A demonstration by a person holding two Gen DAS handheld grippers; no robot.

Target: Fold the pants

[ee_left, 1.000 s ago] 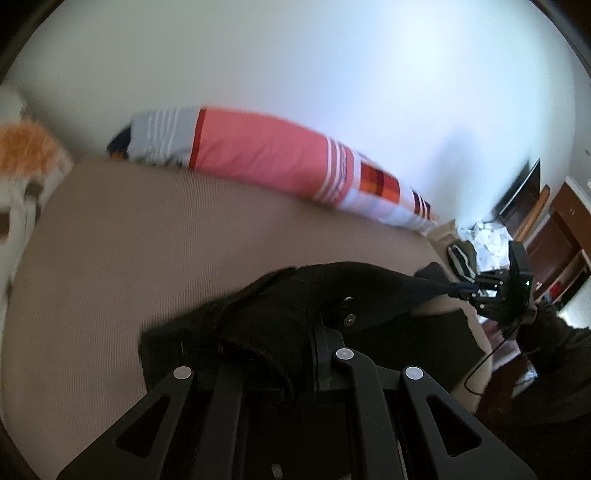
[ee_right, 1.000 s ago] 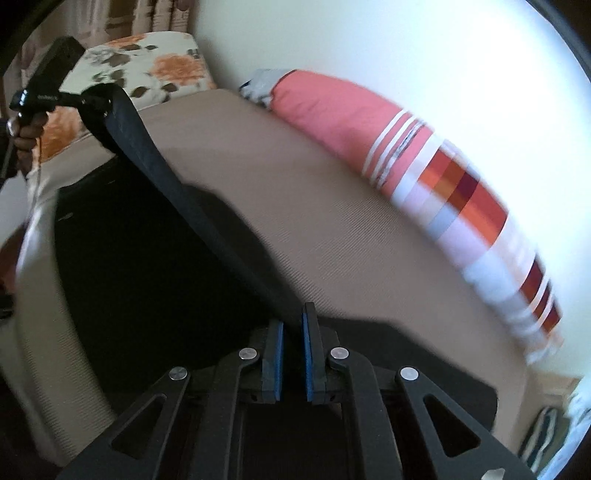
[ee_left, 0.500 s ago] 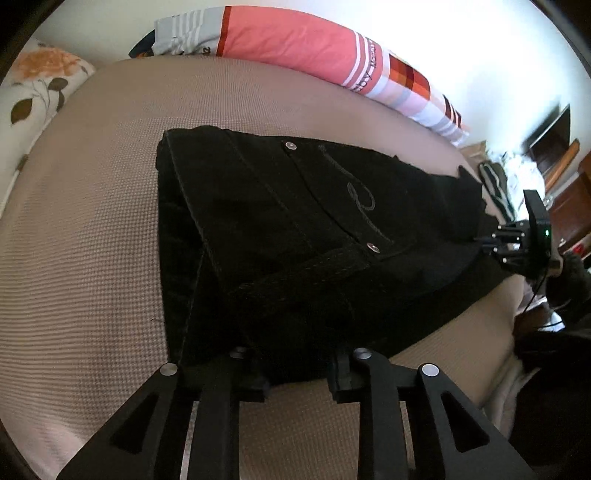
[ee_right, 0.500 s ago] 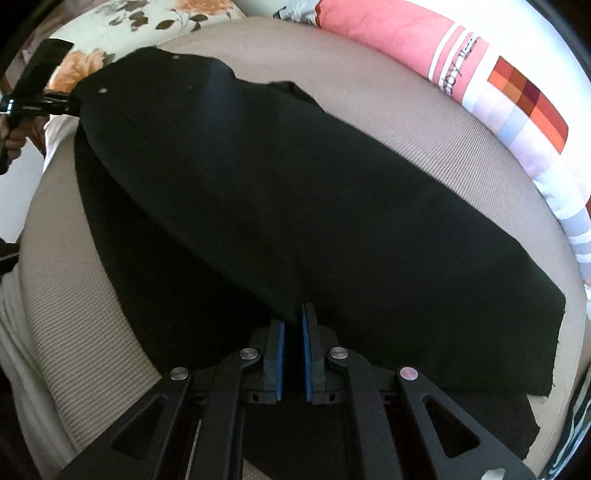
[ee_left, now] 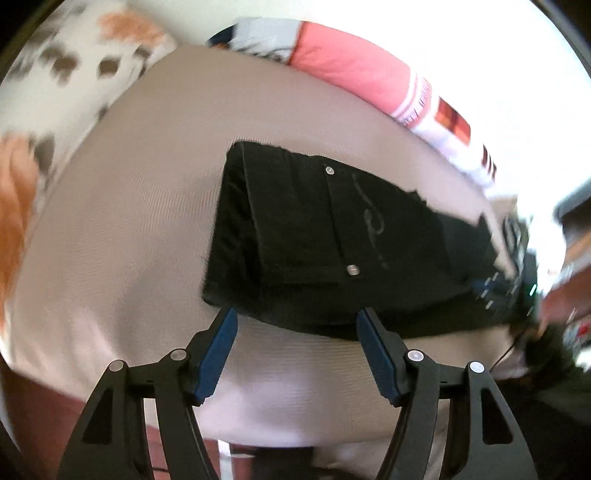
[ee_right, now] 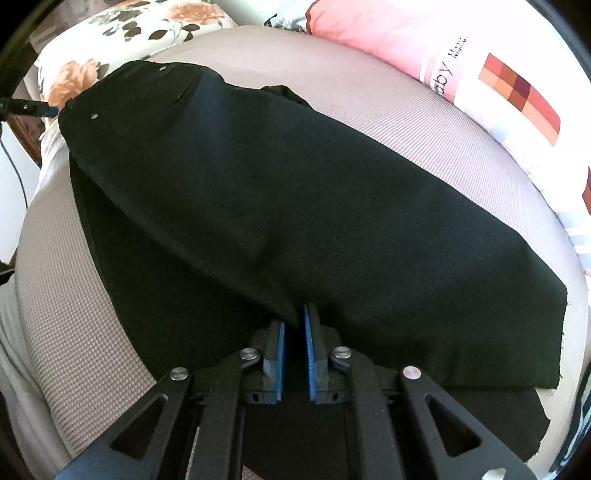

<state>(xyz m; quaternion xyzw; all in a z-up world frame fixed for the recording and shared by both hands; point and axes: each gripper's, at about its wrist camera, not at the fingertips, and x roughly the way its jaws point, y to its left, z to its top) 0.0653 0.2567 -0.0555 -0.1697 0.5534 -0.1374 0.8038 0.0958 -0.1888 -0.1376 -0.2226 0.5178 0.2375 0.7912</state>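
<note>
The black pants (ee_right: 280, 206) lie folded lengthwise on the beige bed (ee_right: 424, 122), waist end at the far left of the right wrist view. In the left wrist view the waist and back pocket of the pants (ee_left: 332, 236) lie just beyond my left gripper (ee_left: 295, 321), which is open, empty and drawn back off the cloth. My right gripper (ee_right: 294, 317) is nearly closed with a fold of the pants' leg between its blue pads. The left gripper's tip (ee_right: 37, 109) shows by the waistband in the right wrist view.
A pink striped bolster pillow (ee_left: 369, 77) lies along the far side of the bed by the white wall. A floral pillow (ee_right: 122, 33) lies at the head end. Furniture and clutter stand past the foot of the bed (ee_left: 569, 229).
The lifted pants came down flat onto the bed. My left gripper let go of the waist, opened wide and pulled back. My right gripper's jaws have parted slightly on the leg fold.
</note>
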